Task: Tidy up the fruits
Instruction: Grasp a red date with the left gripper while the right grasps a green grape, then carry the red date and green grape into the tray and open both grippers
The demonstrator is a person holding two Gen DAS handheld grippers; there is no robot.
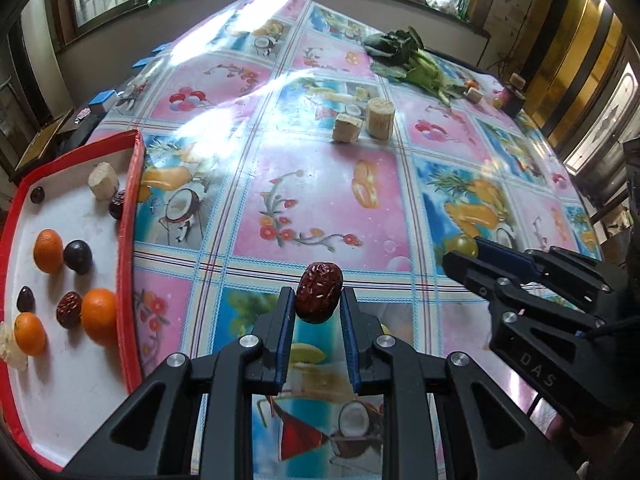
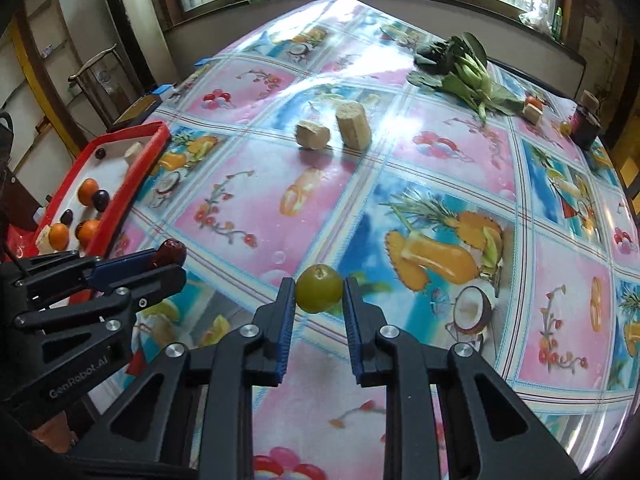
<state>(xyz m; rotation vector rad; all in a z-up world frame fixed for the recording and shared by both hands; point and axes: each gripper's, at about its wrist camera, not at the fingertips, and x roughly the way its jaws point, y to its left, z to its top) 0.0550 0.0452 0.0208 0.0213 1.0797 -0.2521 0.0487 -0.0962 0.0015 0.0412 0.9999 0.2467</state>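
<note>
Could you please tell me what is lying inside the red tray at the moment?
The red tray holds three oranges, red dates, dark round fruits and a pale cut chunk. Its near corner runs out of view.

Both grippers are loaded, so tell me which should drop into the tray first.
Left. Its gripper, shut on the date, is nearer the tray; the right gripper with the green fruit is farther away.
</note>
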